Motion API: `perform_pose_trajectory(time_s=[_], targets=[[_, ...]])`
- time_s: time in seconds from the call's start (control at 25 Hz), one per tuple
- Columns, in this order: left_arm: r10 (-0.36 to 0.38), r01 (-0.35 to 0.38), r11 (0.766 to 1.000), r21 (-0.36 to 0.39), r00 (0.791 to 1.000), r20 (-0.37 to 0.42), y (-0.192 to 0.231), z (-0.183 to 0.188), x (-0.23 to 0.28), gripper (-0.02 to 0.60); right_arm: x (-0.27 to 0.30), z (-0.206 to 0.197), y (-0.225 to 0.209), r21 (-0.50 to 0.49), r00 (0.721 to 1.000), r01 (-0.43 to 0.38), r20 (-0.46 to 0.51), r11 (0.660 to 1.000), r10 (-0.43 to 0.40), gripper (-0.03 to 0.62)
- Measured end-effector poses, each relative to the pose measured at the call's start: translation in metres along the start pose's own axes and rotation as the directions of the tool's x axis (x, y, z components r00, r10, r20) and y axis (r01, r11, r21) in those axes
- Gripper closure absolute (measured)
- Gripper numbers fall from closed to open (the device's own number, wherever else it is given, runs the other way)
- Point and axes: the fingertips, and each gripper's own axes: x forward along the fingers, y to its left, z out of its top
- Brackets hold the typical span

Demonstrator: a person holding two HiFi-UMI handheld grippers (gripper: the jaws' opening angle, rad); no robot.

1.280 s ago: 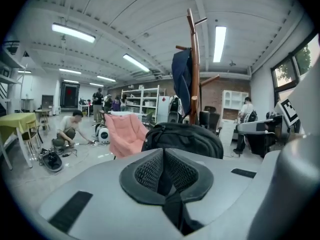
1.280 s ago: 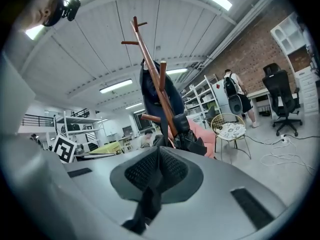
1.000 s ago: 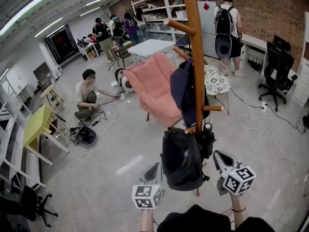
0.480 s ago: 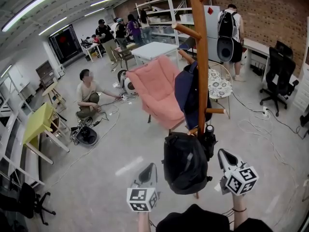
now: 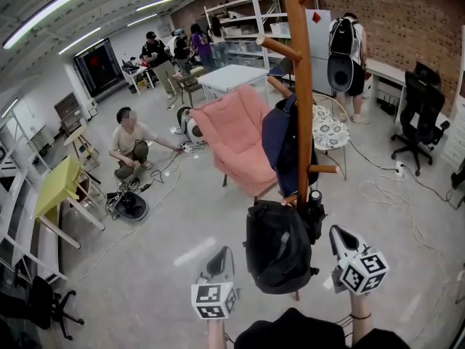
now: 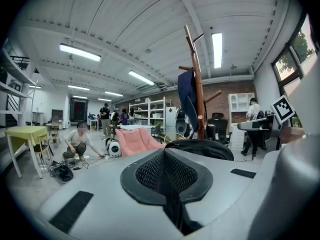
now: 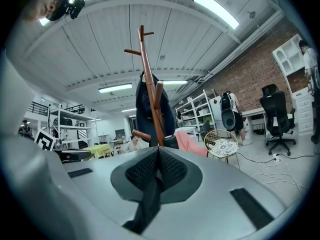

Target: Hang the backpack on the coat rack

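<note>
Head view: both tongs are shut tight and empty, the left tongs (image 5: 224, 257) just left of the black backpack (image 5: 276, 247), the right tongs (image 5: 339, 235) near its right. The backpack hangs low on the wooden coat rack (image 5: 301, 107), under a navy jacket (image 5: 277, 140). A pink chair (image 5: 234, 133) sits farther back.

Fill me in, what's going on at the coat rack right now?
A person with a gripper in each hand stands at the wooden coat rack. The black backpack hangs from a low peg, below a navy jacket. The left gripper and right gripper are both shut on nothing, one on each side of the bag and clear of it. The hanging looks done.
</note>
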Motion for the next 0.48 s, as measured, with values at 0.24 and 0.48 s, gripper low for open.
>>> perform_pose_trajectory(time_s=[0.24, 0.48], targets=[[0.018, -0.018, 1.000, 0.000, 1.000, -0.009, 0.0036, -0.0052, 0.0047, 0.565, 0.0031, -0.0066, -0.0062, 0.003, 1.000, 0.010, -0.002, 1.000, -0.010, 0.582], [0.025, -0.025, 1.000, 0.002, 0.999, -0.020, 0.0054, -0.0090, 0.0066, 0.565, 0.0047, -0.0103, -0.0082, 0.003, 1.000, 0.014, -0.010, 1.000, -0.014, 0.582]])
